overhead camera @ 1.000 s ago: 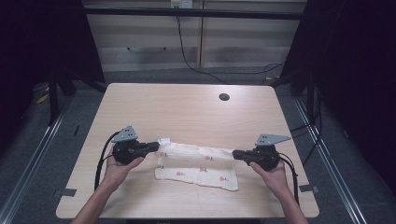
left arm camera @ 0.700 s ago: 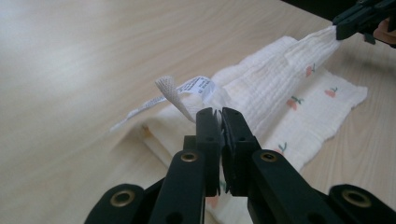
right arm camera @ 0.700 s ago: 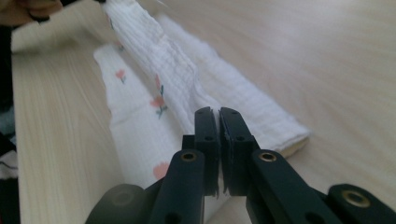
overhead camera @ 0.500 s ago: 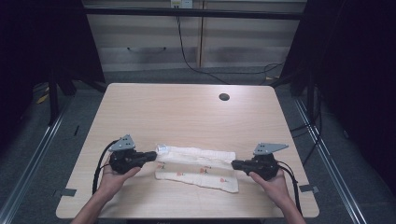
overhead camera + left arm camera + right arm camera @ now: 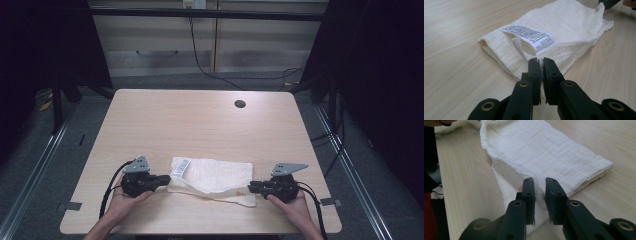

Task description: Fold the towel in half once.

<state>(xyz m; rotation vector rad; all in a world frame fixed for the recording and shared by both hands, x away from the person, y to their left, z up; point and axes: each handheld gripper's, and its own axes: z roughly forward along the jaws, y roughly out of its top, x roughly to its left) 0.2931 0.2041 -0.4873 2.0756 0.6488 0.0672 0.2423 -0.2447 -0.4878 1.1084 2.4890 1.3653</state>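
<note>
On the near half of the table (image 5: 200, 120) lies a folded white cloth (image 5: 215, 176), its label (image 5: 529, 35) turned up at the left end. The left gripper (image 5: 162, 180) sits at that end with its jaws nearly together, pinching a thin edge of the cloth. The right gripper (image 5: 251, 187) rests at the opposite end; its jaws have just been opening and now stand apart over the lower layer of cloth, not pressing it.
</note>
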